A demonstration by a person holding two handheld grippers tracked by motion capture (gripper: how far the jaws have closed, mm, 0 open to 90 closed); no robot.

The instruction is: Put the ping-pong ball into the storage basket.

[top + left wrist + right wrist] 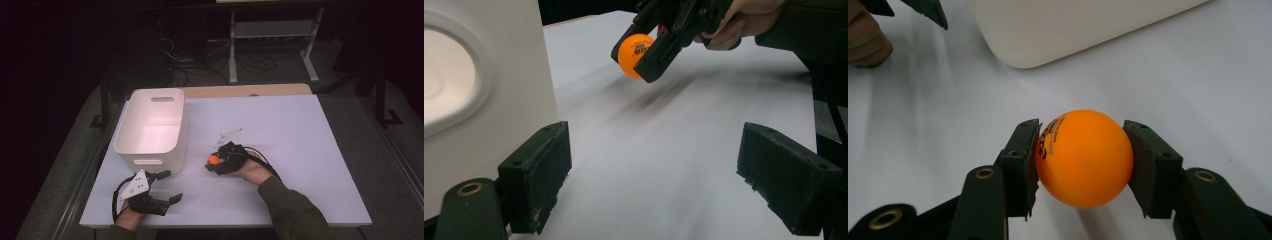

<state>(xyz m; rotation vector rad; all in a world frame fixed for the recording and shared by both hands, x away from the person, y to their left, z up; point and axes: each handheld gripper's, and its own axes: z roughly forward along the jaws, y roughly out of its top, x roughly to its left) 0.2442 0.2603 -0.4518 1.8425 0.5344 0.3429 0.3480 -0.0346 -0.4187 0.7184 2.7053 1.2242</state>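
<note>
The right gripper (1080, 165) has the orange ball (1083, 157) clamped squarely between its fingers (1020, 165), one pad pressing on each side (black lettering shows on the ball's left face); in the high view the ball (214, 159) sits near the middle of the white worktop (300, 150), just right of the white bin (150, 127), and from the left gripper view it looks lifted a little off the surface, with a blurred shadow beneath; the person's right hand (252, 170) is wrapped round the gripper body. Over at the near-left corner, the left gripper (167, 186) has its fingers (536, 175) spread wide apart with nothing between them, close beside the bin's near wall; the bin stands upright, its handle cut-out facing the gripper.
</note>
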